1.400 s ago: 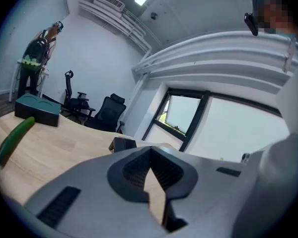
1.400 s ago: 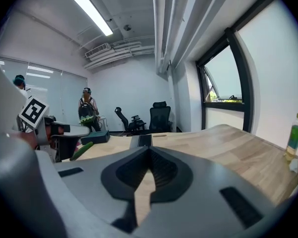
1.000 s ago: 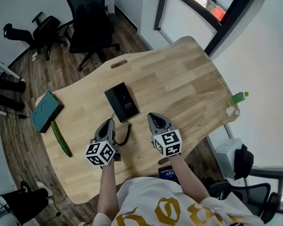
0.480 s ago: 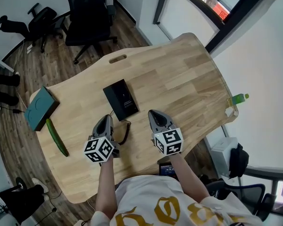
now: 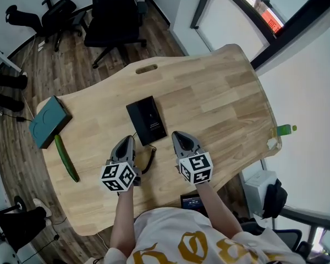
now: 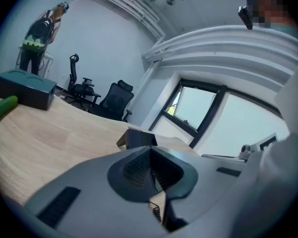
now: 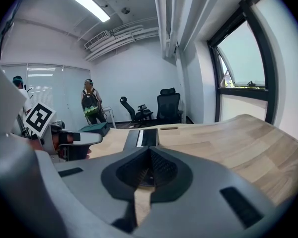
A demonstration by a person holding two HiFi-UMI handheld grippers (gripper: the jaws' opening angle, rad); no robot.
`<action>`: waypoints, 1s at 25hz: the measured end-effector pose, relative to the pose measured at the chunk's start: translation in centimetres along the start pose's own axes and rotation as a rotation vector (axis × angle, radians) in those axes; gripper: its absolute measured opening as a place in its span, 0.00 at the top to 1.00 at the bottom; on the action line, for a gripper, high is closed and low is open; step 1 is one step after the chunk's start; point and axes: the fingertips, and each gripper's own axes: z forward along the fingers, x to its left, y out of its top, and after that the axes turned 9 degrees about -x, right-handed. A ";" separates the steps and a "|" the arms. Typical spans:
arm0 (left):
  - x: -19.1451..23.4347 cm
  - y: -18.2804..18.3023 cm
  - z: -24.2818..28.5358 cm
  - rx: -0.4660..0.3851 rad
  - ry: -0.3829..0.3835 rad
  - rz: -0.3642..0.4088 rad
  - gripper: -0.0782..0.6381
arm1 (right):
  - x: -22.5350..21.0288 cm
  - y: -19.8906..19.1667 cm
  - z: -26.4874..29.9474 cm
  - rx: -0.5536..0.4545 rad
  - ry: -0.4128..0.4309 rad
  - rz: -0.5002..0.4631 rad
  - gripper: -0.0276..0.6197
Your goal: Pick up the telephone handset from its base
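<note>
Over the near edge of the desk, my left gripper (image 5: pixel 126 141) and right gripper (image 5: pixel 179 135) hover side by side. Both are clenched on nothing, jaw tips pressed together, pointing at the telephone (image 5: pixel 147 120).

It is a black slab lying just ahead of both tips, about midway across the desk. The handset looks seated on its base, though from above I cannot part one from the other. Its coiled cord (image 5: pixel 149 159) loops back toward me, between my two tools and closest to the left one.

My worries, as I judge it:
- With the jaws pressed together I would only shove the phone, and smooth wood would let the light base slide away.
- The cord lies in my path, so a jaw could catch a coil, or the cord could go taut on the lift and drag the base along.
- A grip taken too near one end could let the handset tip out.

Pale wood (image 5: pixel 220 98) runs bare to the right edge. A teal box (image 5: pixel 48 121) sits at the far left corner, with a cucumber (image 5: pixel 65 157) just beside it along the left edge. A slot (image 5: pixel 146 69) is cut near the far edge. Beyond stand black office chairs (image 5: pixel 113 15) on a plank floor, a dark-framed window to the right, and a green bottle (image 5: pixel 286 130) off the right edge.
</note>
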 end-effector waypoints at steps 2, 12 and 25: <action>0.2 -0.5 0.1 0.006 0.009 0.001 0.88 | -0.1 -0.5 0.3 0.006 0.010 0.005 0.95; 1.3 -2.1 1.8 0.031 0.017 -0.046 0.88 | -0.9 -1.9 2.2 0.041 0.036 0.032 0.95; 2.5 -4.4 3.7 0.084 0.017 -0.116 0.88 | -1.4 -4.1 3.8 0.113 0.101 0.052 0.95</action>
